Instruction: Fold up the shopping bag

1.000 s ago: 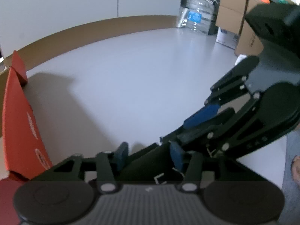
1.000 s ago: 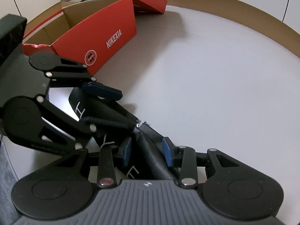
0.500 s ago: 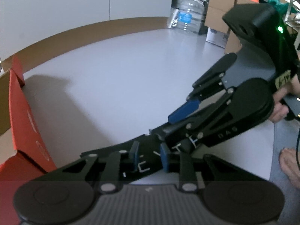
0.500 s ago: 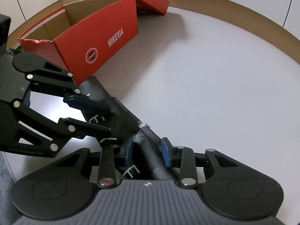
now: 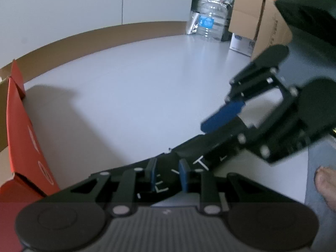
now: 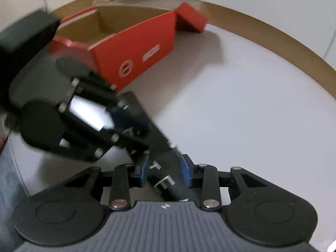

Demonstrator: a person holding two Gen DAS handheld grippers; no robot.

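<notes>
Left claw [image 5: 167, 173] grasps the folded black bag [image 5: 189, 157]; right claw [image 6: 164, 172], jaws just widening, still straddles it.

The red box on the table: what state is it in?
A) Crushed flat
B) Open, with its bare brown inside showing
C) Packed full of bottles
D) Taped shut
B: in the right wrist view the red box stands with its top open and its brown cardboard inside bare, on the table behind the black bag.
</notes>
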